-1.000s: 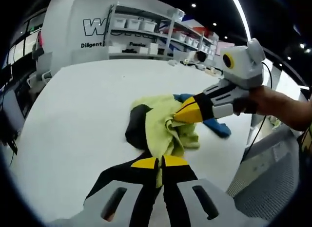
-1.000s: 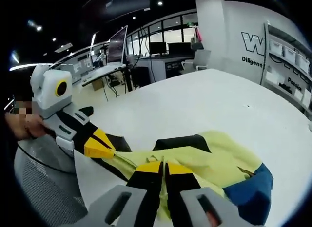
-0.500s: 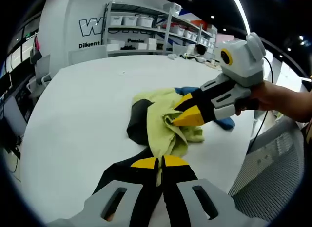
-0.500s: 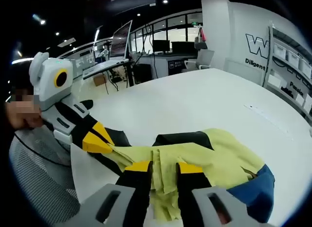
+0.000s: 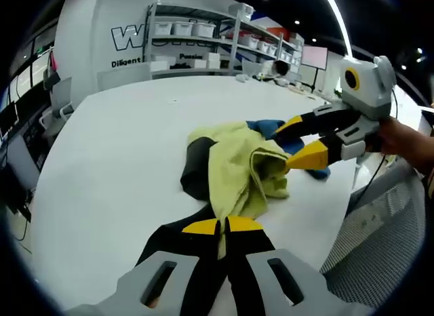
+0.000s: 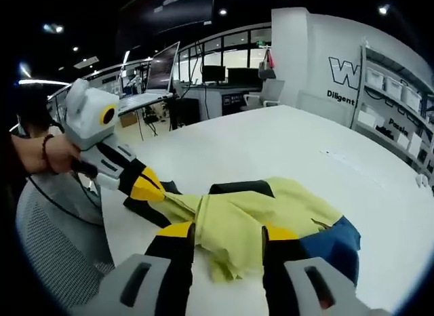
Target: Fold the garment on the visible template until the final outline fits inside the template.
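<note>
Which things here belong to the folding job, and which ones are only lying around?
Job:
- crumpled yellow, black and blue cloth garment
- left claw, shut on the garment
- right claw, open
- white table

Lying about:
- grey mesh chair
- shelves with white bins
- desk monitors

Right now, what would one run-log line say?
left gripper: shut on garment | right gripper: open, released | garment: crumpled on white table
</note>
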